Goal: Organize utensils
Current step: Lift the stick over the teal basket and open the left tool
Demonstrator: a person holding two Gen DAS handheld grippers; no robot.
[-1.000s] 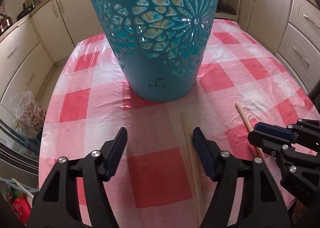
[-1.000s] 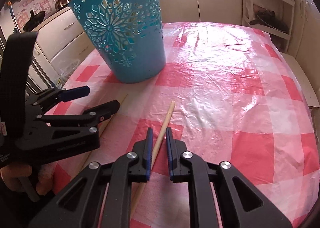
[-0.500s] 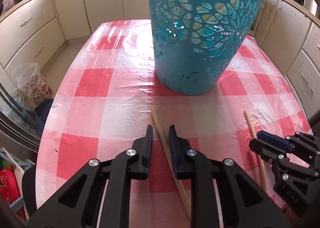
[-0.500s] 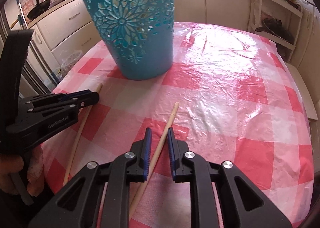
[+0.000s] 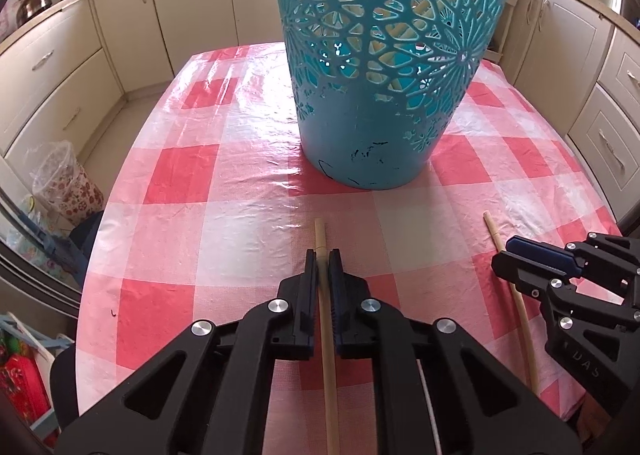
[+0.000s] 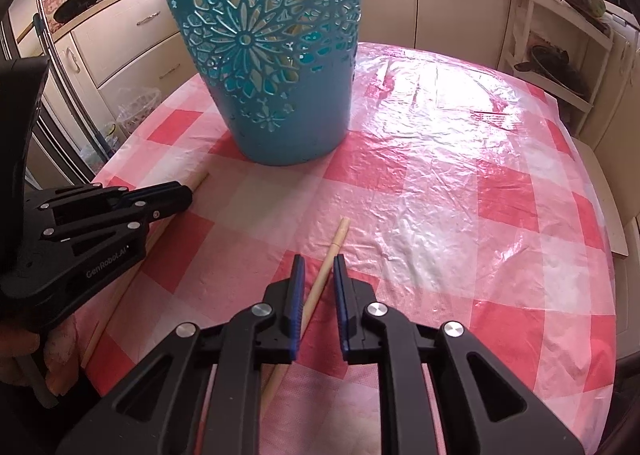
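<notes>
Since a second ago your left claw (image 5: 322, 255) has clamped its stick (image 5: 325, 335). Ahead on the counter (image 6: 460, 183) stands the bin (image 5: 384, 67); both sticks point toward it. Your right claw (image 6: 319, 261) pinches the other stick (image 6: 320, 287).

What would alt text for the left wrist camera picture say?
The left gripper is shut on a wooden stick lying on a red-checked tablecloth, with a turquoise cut-out basket standing beyond. At right, the right gripper reaches a second stick.
</notes>
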